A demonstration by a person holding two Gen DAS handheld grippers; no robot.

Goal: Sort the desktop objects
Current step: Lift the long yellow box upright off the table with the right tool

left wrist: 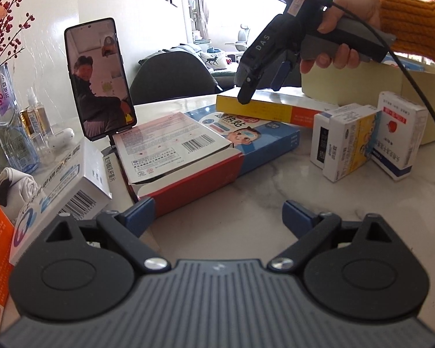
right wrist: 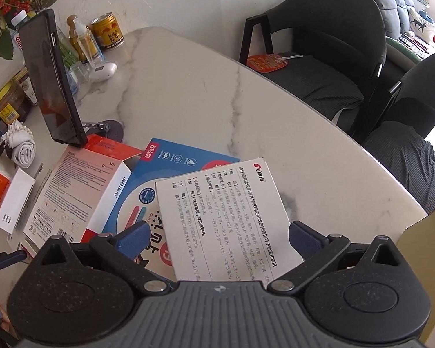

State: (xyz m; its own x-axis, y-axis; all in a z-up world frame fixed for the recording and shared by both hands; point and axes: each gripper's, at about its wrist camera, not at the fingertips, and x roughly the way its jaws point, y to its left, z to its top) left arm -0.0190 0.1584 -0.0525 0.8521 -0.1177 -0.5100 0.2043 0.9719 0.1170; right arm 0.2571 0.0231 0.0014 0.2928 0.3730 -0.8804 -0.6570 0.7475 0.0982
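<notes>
Left gripper (left wrist: 217,217) held open and empty above marble table (left wrist: 261,191). Right gripper (right wrist: 217,237) spread wide over white box (right wrist: 226,217), not clamped. Box overlaps blue box (right wrist: 171,162); red box (right wrist: 81,191), phone (right wrist: 52,81) crowded alongside.

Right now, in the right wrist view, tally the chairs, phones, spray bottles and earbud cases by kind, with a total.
Black chairs: 2
Phone: 1
Spray bottle: 1
Earbud case: 1
Total: 5
</notes>
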